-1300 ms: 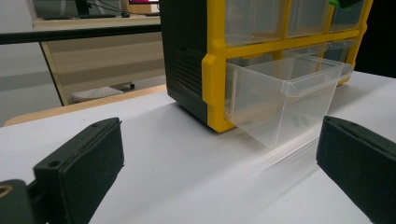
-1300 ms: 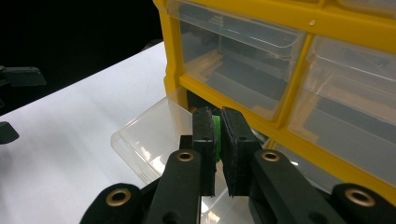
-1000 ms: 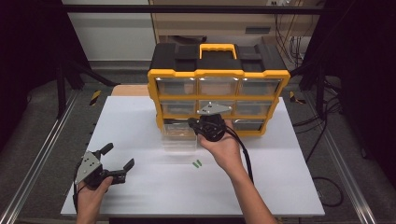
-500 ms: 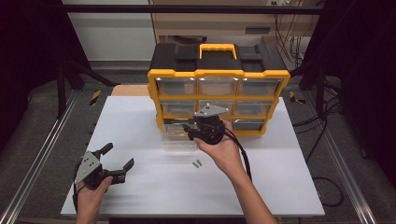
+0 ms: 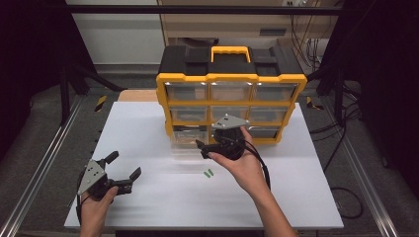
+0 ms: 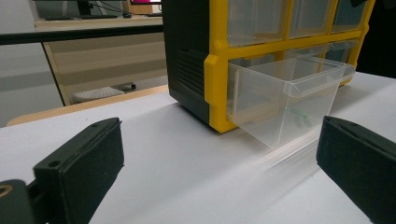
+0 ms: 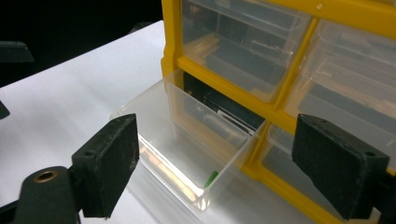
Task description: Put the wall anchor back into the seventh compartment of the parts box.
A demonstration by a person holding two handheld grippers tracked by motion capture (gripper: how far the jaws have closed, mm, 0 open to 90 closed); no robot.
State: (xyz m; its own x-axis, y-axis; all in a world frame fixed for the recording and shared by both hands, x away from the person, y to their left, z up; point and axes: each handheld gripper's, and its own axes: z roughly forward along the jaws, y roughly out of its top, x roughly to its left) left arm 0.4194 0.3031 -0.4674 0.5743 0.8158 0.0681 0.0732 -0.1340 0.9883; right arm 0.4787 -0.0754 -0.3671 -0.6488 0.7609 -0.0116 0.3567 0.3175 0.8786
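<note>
The open drawer (image 7: pixel 187 140) sits pulled out of the bottom-left bay of the organizer (image 5: pixel 231 79), directly under and ahead of your right gripper (image 7: pixel 215 154). A small green piece (image 7: pixel 211 178) lies on the drawer floor near the front corner. Two more green pieces (image 5: pixel 209 173) lie loose on the table (image 5: pixel 148 123), just behind and below that gripper, on your side of the drawer; their long axis runs slantwise across the table.

Right gripper: jaws have just been opening and now stand wide, nothing between the pads, drawer below them but untouched.

Left gripper (image 5: pixel 118 173): jaws spread wide, empty, resting low at the near-left of the table, well apart from the pieces, with the drawer (image 6: pixel 285 100) ahead of it.

Judgement: the right gripper is much the nearer to the loose pieces. To reach them, bring it back toward you and down.
</note>
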